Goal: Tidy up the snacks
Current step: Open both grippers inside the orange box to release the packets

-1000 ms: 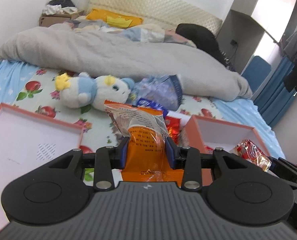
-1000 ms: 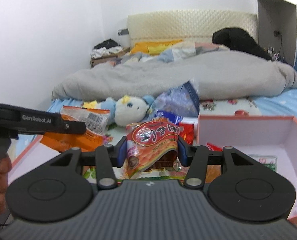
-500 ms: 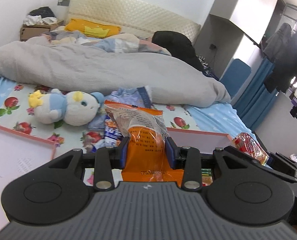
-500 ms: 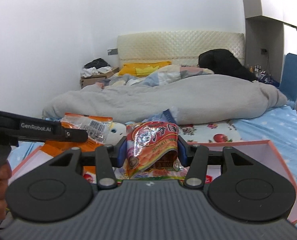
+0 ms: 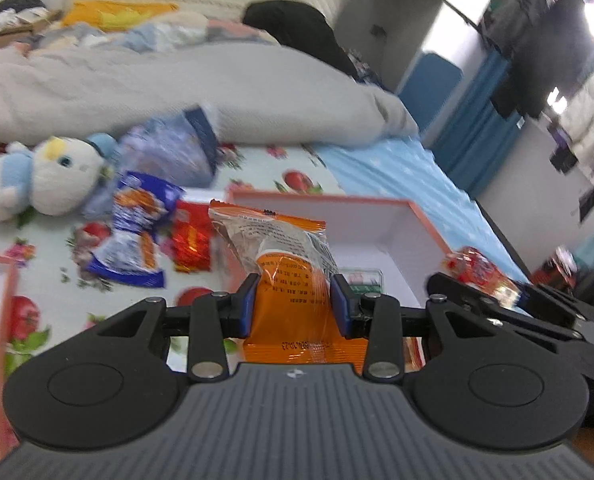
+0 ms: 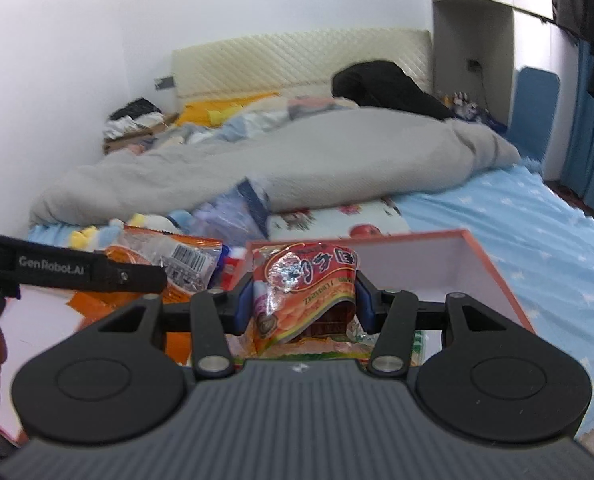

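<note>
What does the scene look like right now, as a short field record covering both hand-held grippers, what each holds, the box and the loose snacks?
left hand-held gripper: shut on orange snack packet
right hand-held gripper: shut on red snack packet
pink-rimmed box: open, on the bed ahead of both grippers; a small green-labelled item inside
loose snacks: blue packet and small red packet on the sheet left of the box
other: plush toy, grey blanket
image quality: motion-blurred
</note>
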{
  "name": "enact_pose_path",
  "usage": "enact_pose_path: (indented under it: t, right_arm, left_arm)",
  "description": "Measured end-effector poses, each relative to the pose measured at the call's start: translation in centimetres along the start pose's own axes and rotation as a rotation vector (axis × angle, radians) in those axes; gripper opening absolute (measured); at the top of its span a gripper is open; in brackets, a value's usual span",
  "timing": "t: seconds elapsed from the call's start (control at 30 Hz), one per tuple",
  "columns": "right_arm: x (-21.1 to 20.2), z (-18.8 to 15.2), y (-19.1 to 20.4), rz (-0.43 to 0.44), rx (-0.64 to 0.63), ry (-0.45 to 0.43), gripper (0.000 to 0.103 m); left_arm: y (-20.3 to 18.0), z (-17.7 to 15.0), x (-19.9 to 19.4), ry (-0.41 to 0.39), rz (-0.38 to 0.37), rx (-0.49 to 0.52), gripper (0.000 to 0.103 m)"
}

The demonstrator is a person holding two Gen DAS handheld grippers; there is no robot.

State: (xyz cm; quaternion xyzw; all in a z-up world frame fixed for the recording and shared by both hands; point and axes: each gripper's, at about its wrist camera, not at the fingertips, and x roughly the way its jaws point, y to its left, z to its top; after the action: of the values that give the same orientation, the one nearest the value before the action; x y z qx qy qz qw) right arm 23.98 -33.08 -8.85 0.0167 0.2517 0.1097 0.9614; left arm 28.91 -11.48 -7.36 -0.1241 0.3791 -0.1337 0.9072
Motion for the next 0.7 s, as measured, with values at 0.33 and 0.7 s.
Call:
enact_pose_path:
  t: [0.33,0.7]
  right_arm:
    - [4.4,-2.2,-4.3,-0.07,0.056,0.121,0.055]
    - [4.9,-3.6,-6.2,-0.084,0.11,0.151,0.078]
  left_arm:
    - [-3.0,-0.5,6.2,0.142,-0.002,0.064,0.043]
    - [-4.6,-0.6,7.0,0.149,0.025,0.104,0.074]
